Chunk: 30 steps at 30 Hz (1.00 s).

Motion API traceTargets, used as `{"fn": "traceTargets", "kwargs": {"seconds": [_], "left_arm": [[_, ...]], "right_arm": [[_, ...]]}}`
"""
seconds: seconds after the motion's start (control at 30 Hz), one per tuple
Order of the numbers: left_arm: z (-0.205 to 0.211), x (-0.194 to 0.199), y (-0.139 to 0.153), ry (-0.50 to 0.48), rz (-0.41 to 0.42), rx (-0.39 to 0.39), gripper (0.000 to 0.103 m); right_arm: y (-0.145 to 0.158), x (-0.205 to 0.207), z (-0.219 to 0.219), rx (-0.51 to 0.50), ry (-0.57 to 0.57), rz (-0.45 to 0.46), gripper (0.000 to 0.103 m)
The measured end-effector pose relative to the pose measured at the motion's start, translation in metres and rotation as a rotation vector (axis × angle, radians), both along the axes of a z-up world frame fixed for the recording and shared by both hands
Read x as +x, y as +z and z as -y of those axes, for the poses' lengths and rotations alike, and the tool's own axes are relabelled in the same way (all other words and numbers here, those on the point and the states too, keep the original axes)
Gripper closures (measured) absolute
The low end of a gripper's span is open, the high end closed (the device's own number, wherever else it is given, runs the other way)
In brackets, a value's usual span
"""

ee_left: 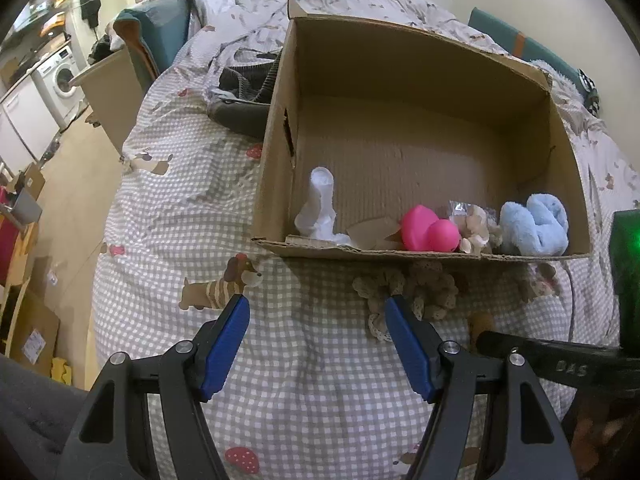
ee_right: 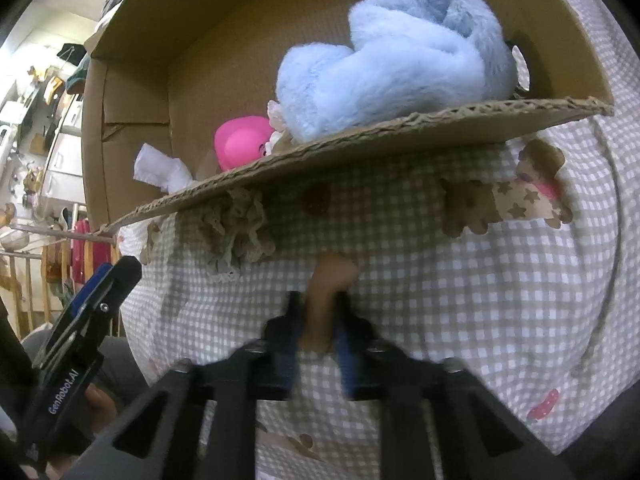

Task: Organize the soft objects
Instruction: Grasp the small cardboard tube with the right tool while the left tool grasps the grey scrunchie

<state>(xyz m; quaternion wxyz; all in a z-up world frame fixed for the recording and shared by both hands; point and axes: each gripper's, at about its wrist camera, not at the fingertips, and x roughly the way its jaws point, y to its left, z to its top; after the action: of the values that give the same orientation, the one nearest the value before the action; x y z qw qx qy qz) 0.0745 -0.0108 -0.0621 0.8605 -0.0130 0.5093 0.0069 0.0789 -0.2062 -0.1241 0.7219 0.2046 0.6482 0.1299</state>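
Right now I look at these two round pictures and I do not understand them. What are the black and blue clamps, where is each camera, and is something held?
A person holds one hand-held gripper in each hand; each carries a wide-angle camera looking along its two fingers.

The left picture shows the left hand-held gripper, open and empty, over a checked bed cover. Ahead stands a cardboard box holding a white cloth, a pink toy and a fluffy blue cloth. A beige lace piece lies on the cover at the box's near wall.

The right picture shows the right hand-held gripper, shut on a small tan soft thing; blur hides what it is.
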Motion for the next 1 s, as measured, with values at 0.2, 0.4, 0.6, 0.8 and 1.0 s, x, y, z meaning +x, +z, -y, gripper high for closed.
{"fn": "traceTargets", "kwargs": {"seconds": [0.2, 0.4, 0.6, 0.8, 1.0], "left_arm": [[-0.004, 0.000, -0.002, 0.016, -0.004, 0.005, 0.035], [-0.010, -0.003, -0.007, 0.020, -0.037, -0.032, 0.035], [0.015, -0.002, -0.027, -0.100, -0.123, -0.094, 0.035], [0.035, 0.018, -0.048, -0.161, -0.157, -0.117, 0.035], [0.043, 0.039, -0.063, -0.147, -0.142, -0.155, 0.032]], "right_arm": [[0.021, -0.008, 0.008, 0.034, -0.013, 0.077, 0.097], [0.058, -0.021, 0.018, 0.021, -0.014, 0.160, 0.097], [0.071, -0.032, 0.035, -0.051, -0.052, 0.220, 0.097], [0.058, -0.029, 0.052, -0.023, -0.103, 0.170, 0.097], [0.049, -0.024, 0.047, -0.023, -0.108, 0.157, 0.097]]}}
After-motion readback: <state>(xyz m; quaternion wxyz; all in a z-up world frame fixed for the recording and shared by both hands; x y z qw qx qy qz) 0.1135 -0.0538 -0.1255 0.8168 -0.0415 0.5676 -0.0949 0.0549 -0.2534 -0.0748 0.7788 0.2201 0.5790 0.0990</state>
